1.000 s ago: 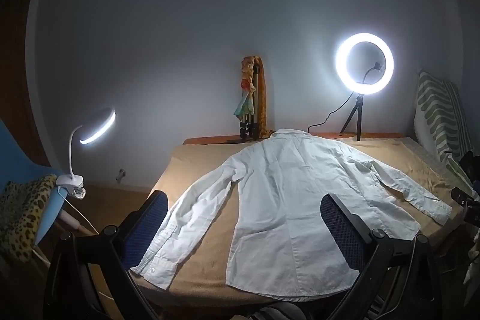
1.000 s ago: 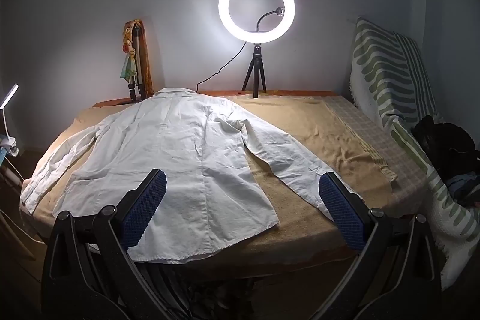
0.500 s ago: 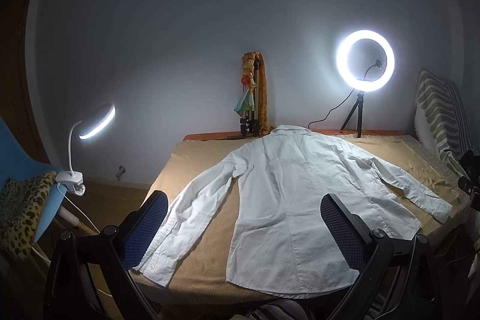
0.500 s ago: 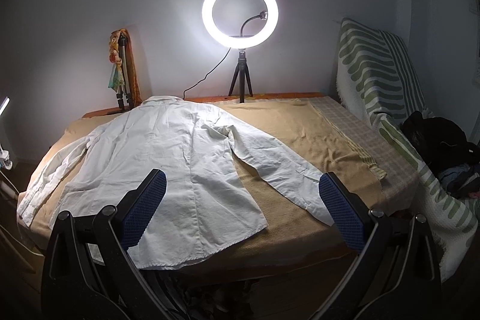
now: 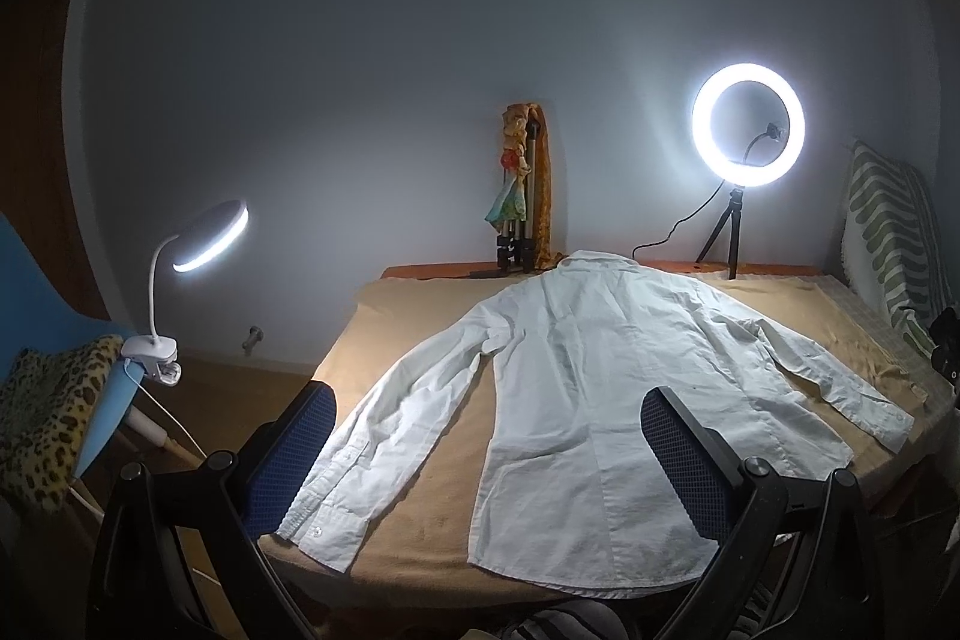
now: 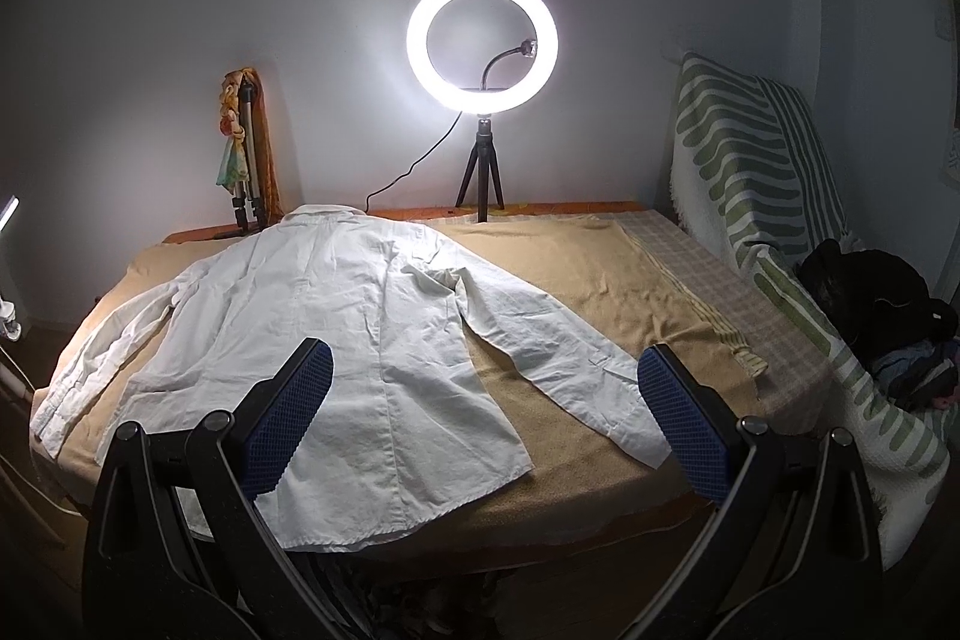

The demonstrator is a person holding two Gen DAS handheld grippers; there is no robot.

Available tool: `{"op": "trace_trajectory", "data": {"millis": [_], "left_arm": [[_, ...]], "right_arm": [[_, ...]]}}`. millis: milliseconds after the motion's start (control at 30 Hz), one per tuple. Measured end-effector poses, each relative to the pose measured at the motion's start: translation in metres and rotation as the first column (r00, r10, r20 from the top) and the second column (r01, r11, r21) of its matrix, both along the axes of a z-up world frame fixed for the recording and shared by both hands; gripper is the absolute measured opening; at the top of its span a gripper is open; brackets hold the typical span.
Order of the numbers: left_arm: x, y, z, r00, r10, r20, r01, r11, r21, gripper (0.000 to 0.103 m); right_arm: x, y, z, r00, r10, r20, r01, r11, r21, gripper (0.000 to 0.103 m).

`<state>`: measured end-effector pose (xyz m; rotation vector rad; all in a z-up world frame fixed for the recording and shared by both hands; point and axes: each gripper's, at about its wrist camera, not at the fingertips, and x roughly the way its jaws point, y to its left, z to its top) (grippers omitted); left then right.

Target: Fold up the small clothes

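Note:
A white long-sleeved shirt (image 5: pixel 600 388) lies flat, back up, on a tan-covered table (image 5: pixel 420 550), collar at the far end and both sleeves spread out. It also shows in the right wrist view (image 6: pixel 336 340). My left gripper (image 5: pixel 489 436) is open and empty, held above the near edge over the shirt's hem and left sleeve. My right gripper (image 6: pixel 483 400) is open and empty, above the hem and the right sleeve cuff (image 6: pixel 630 424). Neither gripper touches the cloth.
A lit ring light on a small tripod (image 6: pixel 483 46) and a folded tripod with a scarf (image 6: pixel 243 160) stand at the table's far edge. A clip lamp (image 5: pixel 204 238) sits on a blue chair at left. A striped blanket (image 6: pixel 756 160) and dark clothes (image 6: pixel 876 292) lie at right.
Both cameras have shifted slightly: the left view has tilted up a little, and the right gripper has drifted so the shirt sits more to the left. The shirt has not moved.

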<state>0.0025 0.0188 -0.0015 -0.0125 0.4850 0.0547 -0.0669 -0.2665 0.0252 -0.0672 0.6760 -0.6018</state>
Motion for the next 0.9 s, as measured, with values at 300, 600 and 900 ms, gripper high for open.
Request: {"op": "trace_trajectory", "data": {"millis": [300, 600, 900], "left_arm": [[0.0002, 0.005, 0.0001, 1.0, 0.015, 0.002, -0.015, 1.0, 0.003, 0.103], [0.0004, 0.0062, 0.0, 1.0, 0.016, 0.003, -0.016, 1.0, 0.007, 0.103], [0.005, 0.0076, -0.0045, 0.999, 0.032, -0.01, -0.032, 0.999, 0.027, 0.103]], "right_arm": [[0.005, 0.0049, -0.0004, 1.0, 0.015, -0.008, -0.015, 1.0, -0.015, 0.103], [0.0055, 0.0057, -0.0013, 1.0, 0.014, -0.007, -0.014, 1.0, -0.013, 0.103], [0.0063, 0.0053, -0.0025, 1.0, 0.015, -0.008, -0.015, 1.0, -0.013, 0.103]]}}
